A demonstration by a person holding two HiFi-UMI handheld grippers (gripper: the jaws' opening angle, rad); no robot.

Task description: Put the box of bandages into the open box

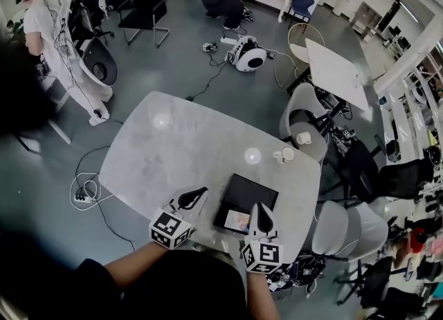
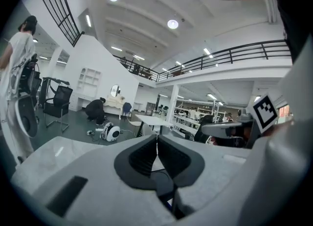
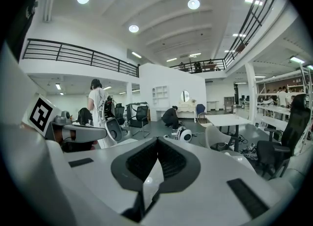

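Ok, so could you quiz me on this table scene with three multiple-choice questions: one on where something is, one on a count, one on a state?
1. Where does the flat black open box stand?
A) on the floor
B) on a chair
C) on the pale grey marbled table

2. How many claws does the person hold?
A) one
B) two
C) three

3. How do the jaws of the left claw stand?
A) wide apart
B) clamped on a cup
C) shut together, nothing between

Answers: C, the box lies on the tabletop near the person. B, the left claw plus the right claw, one per hand. C, its pads meet in the left gripper view.
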